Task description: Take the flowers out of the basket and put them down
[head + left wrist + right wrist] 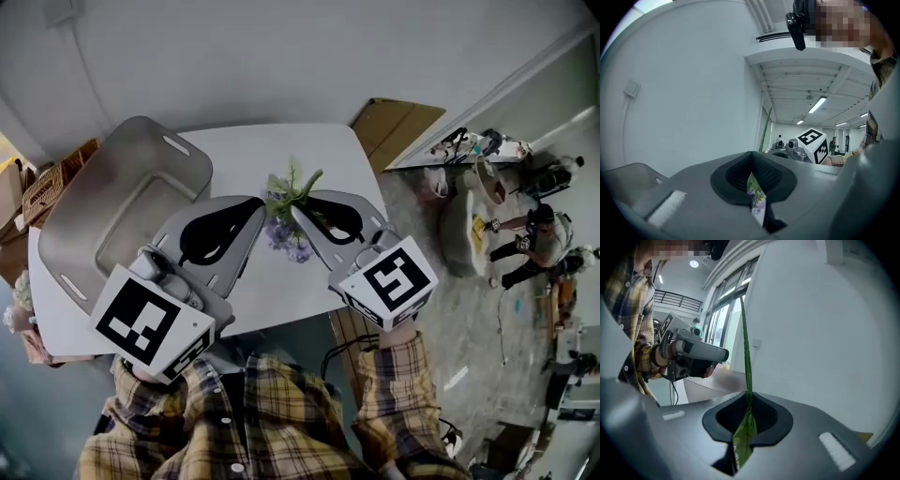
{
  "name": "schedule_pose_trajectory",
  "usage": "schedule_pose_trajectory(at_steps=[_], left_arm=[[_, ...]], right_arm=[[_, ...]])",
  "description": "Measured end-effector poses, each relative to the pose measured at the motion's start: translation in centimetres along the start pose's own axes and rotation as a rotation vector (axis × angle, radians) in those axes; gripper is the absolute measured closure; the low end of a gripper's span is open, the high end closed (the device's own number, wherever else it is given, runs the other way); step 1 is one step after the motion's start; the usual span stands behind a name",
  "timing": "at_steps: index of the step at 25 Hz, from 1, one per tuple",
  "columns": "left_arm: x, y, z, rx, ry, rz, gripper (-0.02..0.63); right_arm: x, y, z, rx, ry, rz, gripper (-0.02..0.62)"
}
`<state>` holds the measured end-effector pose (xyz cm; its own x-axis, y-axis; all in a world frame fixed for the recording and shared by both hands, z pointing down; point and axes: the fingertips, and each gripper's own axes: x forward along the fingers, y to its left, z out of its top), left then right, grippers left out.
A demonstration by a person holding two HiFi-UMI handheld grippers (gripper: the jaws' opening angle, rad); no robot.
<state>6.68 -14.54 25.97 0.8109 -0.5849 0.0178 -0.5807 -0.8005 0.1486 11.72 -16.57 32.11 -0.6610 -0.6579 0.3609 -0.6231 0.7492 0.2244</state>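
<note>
I've got both tools clamped on the small sprig of purple flowers with green leaves (286, 204): left tool (756, 190) on the blooms, right tool (744, 425) on a green stem. Sprig's over the white desk (272, 291), just right of the grey plastic basket (84, 202), already out. Prob v. light, floppy, crushable, so I'd hold the stem, not the petals.

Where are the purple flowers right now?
In the head view the flowers are at the middle, pinched between the left gripper and the right gripper, over the white table, right of the grey basket.
</note>
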Motion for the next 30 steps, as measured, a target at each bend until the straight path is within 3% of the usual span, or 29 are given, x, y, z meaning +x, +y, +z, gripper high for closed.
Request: schedule_pose_trajectory(at_steps=[5, 13, 18, 25, 30], left_arm=[[1.3, 0.6, -2.0, -0.018, 0.016, -0.022, 0.591], [3.9, -2.5, -3.1, -0.032, 0.051, -0.045, 0.591], [4.1, -0.7, -6.6, -0.050, 0.065, -0.052, 0.591], [5.4, -2.7, -4.9, -0.062, 0.086, -0.041, 0.591], [5.5, -2.0, -5.7, -0.065, 0.099, -0.032, 0.591]], right_arm=[[0.8, -0.7, -4.3, 0.025, 0.072, -0.021, 0.558], [-2.5, -2.1, -10.8, 0.052, 0.212, -0.046, 0.558], [0.2, -1.7, -16.0, 0.021, 0.302, -0.057, 0.557], [-1.7, -3.4, -17.8, 0.032, 0.368, -0.070, 0.557], [-0.7, -3.9, -20.9, -0.067, 0.475, -0.076, 0.555]])
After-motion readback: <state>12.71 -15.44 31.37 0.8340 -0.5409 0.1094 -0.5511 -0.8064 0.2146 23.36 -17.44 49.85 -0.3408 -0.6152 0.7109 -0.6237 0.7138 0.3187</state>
